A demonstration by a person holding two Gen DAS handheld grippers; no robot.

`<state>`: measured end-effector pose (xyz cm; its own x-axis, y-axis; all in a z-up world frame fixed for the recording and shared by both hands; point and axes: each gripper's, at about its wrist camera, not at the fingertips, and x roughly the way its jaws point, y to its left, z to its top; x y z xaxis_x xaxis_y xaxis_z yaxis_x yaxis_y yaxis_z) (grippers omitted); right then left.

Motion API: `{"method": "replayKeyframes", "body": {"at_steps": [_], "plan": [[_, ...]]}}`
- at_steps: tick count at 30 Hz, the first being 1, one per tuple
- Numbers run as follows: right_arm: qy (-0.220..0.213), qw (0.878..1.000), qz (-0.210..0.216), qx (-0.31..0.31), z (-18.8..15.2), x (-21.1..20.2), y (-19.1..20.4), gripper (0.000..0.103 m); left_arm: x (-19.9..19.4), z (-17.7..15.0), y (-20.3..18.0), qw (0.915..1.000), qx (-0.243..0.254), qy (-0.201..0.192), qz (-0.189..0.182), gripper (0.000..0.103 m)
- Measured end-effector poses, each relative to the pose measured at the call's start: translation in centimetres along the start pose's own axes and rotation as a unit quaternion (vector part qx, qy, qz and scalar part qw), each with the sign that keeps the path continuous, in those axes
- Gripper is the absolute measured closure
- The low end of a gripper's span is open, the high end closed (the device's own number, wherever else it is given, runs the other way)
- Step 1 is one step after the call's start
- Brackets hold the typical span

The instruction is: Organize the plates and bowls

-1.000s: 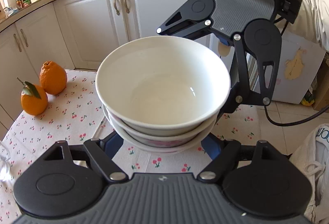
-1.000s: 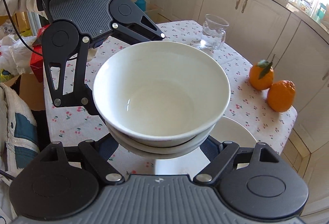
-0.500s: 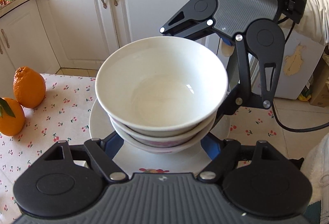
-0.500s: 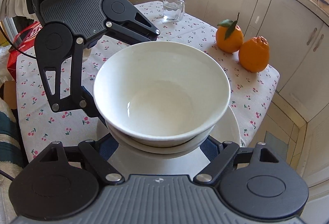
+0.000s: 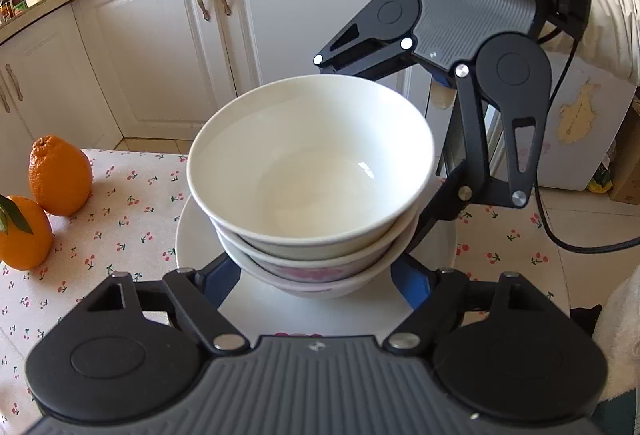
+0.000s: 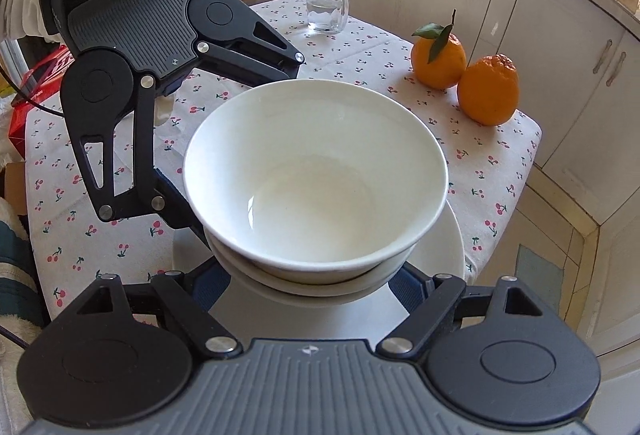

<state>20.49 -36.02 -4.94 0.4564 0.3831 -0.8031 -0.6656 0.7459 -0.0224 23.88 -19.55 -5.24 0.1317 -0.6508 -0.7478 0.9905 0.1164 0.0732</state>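
- Since a second ago, the stack of bowls (image 5: 312, 187) has come down onto the white plate (image 5: 200, 235) near the table (image 5: 120, 219) edge.
- The left gripper (image 5: 316, 275) is opening, its blue pads beside the lowest bowl; the stack lies directly ahead, between them.
- The right gripper (image 6: 312, 275), opposite, still brackets the stack; whether it grips cannot be told.
- Glossy, round ceramic; cherry-print cloth.

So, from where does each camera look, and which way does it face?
Left wrist: on the left gripper, angled down at the stacked bowls on a plate; the right gripper and a sleeve show.
Right wrist: on the right gripper, facing the opposite way, left gripper beyond.
Shared: bowls, plate, two oranges.
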Motion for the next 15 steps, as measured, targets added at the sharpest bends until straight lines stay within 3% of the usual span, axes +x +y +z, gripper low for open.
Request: {"method": "replayKeyframes", "body": {"at_steps": [3, 8, 10, 13, 15], "plan": [[-0.011, 1.000, -0.008, 0.007, 0.0, -0.6, 0.2, 0.003, -0.8, -0.4, -0.5, 0.9997, -0.003, -0.012, 0.019, 0.012], [-0.026, 0.998, -0.044, 0.030, -0.2, -2.9, 1.6, 0.001, -3.5, -1.6, -2.3, 0.9962, -0.026, -0.040, 0.073, 0.010], [-0.024, 0.996, -0.073, 0.046, -0.4, -3.8, 2.7, 0.001, -5.4, -2.1, -3.3, 0.9905, -0.056, -0.069, 0.105, 0.005], [-0.022, 0.988, -0.124, 0.088, -0.7, -5.1, 4.7, 0.000, -8.1, -2.6, -5.1, 0.9749, -0.092, -0.112, 0.169, 0.000], [-0.026, 0.978, -0.161, 0.128, -0.7, -5.8, 6.0, 0.000, -9.2, -2.5, -6.6, 0.9643, -0.112, -0.117, 0.209, 0.000]]}}
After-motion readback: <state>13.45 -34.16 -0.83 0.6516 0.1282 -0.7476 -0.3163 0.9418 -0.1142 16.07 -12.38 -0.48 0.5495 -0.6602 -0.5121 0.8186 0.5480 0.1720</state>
